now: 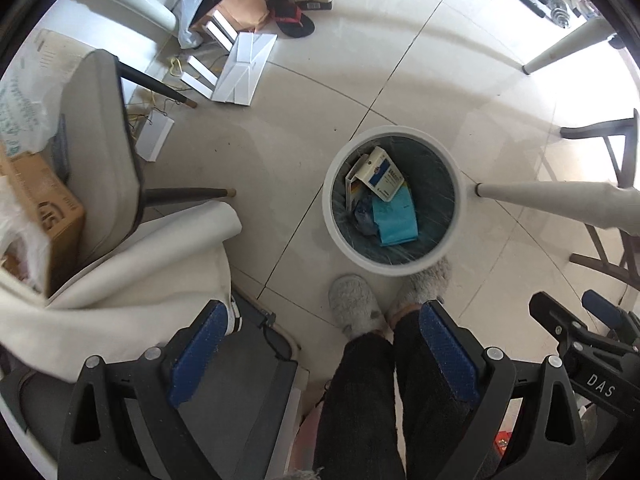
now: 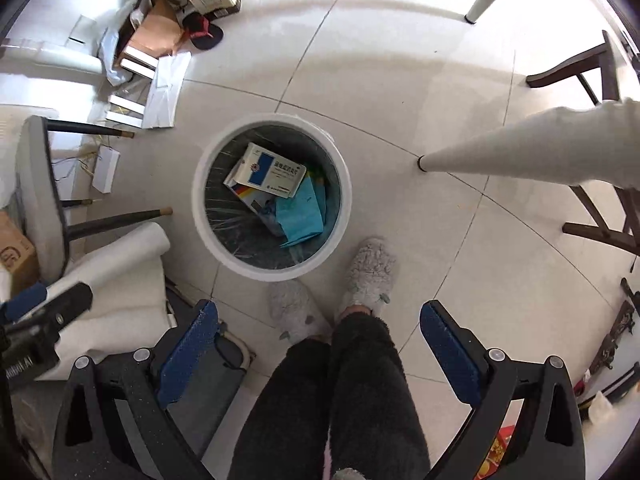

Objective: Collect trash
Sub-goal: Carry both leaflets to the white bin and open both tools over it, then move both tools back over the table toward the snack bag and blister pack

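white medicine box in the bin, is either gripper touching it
Apart. In the right wrist view the white medicine box lies inside the bin, far beyond the open right gripper; the left gripper is clear too.

Inside the bin (image 2: 272, 272), the white box (image 2: 266, 174) covers part of the colourful box (image 2: 250, 196), and its print is too small to read. The blue packet (image 2: 300, 208) hides whatever lies under it. Beside the bin, the person's legs (image 2: 344, 400) run off the picture's bottom edge.
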Available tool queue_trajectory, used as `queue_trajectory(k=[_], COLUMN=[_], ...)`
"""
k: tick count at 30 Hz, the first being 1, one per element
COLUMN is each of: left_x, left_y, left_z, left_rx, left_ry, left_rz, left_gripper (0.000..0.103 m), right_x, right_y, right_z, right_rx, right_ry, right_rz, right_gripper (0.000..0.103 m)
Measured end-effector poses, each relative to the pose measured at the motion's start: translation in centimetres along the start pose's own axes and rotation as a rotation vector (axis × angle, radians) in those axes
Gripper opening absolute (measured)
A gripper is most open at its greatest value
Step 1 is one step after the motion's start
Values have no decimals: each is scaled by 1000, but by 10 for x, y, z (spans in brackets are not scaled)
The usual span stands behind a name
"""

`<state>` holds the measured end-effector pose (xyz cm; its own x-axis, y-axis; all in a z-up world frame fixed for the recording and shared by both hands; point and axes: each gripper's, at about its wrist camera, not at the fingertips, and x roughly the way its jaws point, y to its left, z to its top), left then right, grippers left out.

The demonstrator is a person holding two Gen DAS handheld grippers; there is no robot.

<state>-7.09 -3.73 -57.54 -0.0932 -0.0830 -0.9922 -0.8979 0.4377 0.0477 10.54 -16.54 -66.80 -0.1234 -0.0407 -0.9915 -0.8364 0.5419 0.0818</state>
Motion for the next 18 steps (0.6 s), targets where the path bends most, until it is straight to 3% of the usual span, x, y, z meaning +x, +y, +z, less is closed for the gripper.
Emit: queue_trajectory(k=[6, 11, 18], left_x=[-54, -110, -196], left_y=[4, 15, 4], left_z=[-31, -49, -28], left_rx=[7, -25, -65], left_ry=[-32, -72, -181], left_rz=[28, 5, -53], left_gripper=[98, 98, 98], right_x=[-66, -134, -243], right_y=[8, 16, 4], right_z=[-26, -49, -52], right_rx=[-4, -21, 24], right_ry=[-41, -79, -204], right_rz=[16, 39, 113], right_gripper=[102, 102, 102])
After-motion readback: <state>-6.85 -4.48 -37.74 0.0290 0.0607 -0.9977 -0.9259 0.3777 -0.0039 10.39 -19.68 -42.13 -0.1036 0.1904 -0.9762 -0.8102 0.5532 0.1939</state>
